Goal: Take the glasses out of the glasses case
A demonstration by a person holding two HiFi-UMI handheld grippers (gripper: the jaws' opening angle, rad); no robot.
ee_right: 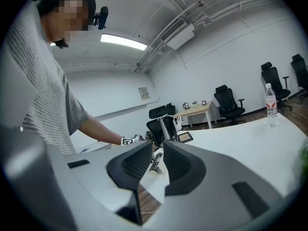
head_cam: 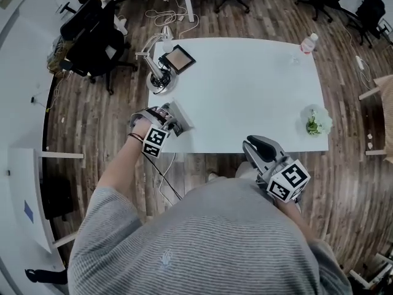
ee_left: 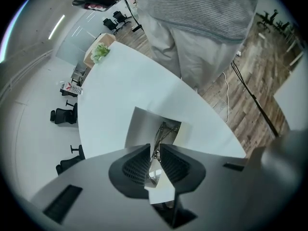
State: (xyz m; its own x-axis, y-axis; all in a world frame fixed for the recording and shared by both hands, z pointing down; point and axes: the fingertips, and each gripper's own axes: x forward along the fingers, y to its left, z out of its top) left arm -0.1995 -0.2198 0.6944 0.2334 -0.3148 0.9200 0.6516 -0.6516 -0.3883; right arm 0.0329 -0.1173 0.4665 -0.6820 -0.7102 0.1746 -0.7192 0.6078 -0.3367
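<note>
1. Left gripper (head_cam: 167,117): at the near left corner of the white surface (head_cam: 245,91), held down over the glasses case (ee_left: 140,129).
2. Case lies open at that corner. The thin wire glasses (ee_left: 163,130) sit inside it, frame running up between the left jaws, which are clenched on it.
3. Farther back on the left side: small framed screen (head_cam: 178,59) on a white jointed stand (head_cam: 157,72).
4. Right gripper (ee_right: 158,148): off the near edge of the surface, well apart from the case. Jaws drawn close with only a slit between, gripping nothing.
5. Right side: small green plant (head_cam: 317,121) near the front right corner; water bottle (head_cam: 309,42) at the far right corner.
</note>
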